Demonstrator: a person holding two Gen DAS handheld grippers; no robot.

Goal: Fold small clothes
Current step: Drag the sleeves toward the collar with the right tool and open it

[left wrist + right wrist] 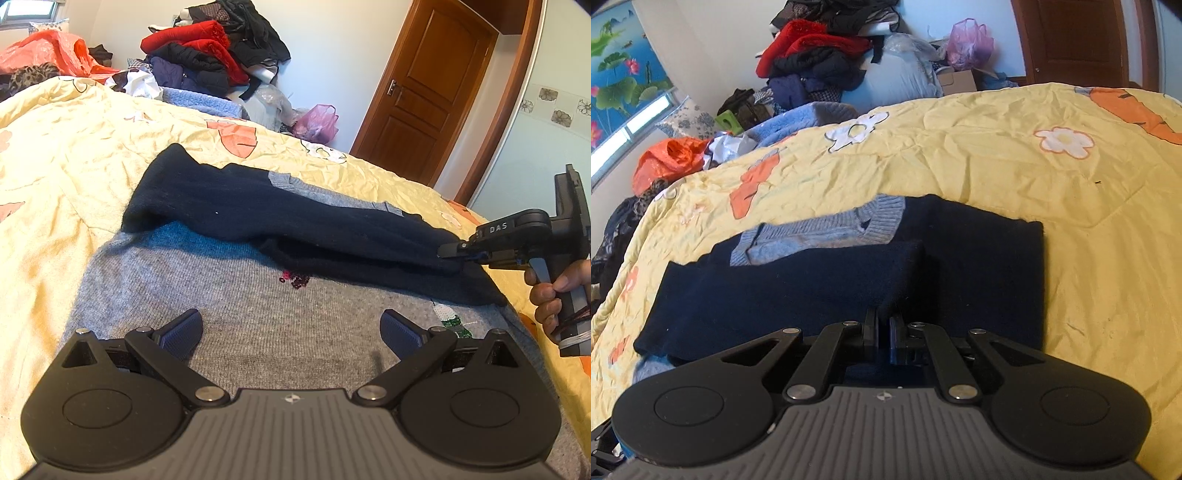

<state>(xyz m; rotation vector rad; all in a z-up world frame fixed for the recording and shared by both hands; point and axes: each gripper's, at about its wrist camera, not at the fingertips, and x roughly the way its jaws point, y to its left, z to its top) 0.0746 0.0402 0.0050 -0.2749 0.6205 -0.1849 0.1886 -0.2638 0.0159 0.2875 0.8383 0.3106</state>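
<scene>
A small grey knit sweater [236, 306] with dark navy sleeves lies flat on the yellow bed cover [55, 177]. A navy sleeve [258, 210] is folded across its upper part. My left gripper [291, 332] is open and empty just above the grey body. My right gripper [884, 332] is shut on the navy sleeve's end [905, 280]; it also shows in the left wrist view [452, 253] at the sweater's right edge. The grey collar [827, 232] shows beyond the sleeve.
A heap of red, black and blue clothes [207, 55] is piled past the bed's far side, with an orange bag [48, 51] and a pink bag [317, 122]. A brown door [424, 92] stands at the right.
</scene>
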